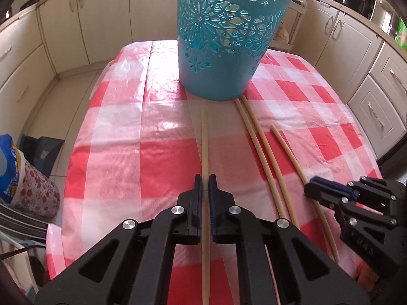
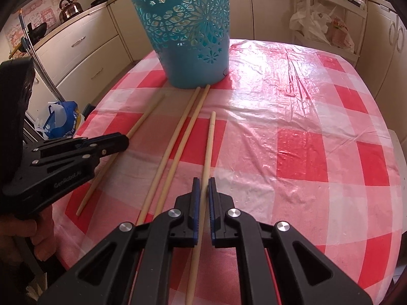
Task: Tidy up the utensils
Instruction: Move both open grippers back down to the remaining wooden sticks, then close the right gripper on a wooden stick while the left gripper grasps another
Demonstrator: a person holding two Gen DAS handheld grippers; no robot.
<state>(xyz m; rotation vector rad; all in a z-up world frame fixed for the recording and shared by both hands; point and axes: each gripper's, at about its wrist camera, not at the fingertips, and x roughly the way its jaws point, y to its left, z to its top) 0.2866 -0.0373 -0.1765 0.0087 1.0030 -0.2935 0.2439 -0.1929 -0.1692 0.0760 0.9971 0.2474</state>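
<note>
The left gripper (image 1: 205, 178) is clamped on a pale wooden chopstick (image 1: 205, 137), which runs straight out between its blue pads toward the base of the teal basket (image 1: 223, 35). The right gripper (image 2: 203, 181) is closed the same way on a second chopstick (image 2: 209, 142), the shortest-looking of the row, whose far tip stops well short of the basket. Between the two held sticks lie two more chopsticks (image 2: 178, 137), side by side and nearly touching, their far ends just at the basket's foot.

All four rest lengthwise on a table covered by a glossy red, pink and white checked plastic cloth (image 2: 305, 137), wrinkled and glaring under window light on the far side. The basket, cut through with flower patterns, stands upright at the far edge of the table.

Cream kitchen cabinets (image 1: 84, 23) ring the room. A kettle (image 2: 69, 9) sits on the counter, plastic bags hang on a white rack (image 2: 328, 23), and a blue bag (image 2: 59, 119) sits on the floor.
</note>
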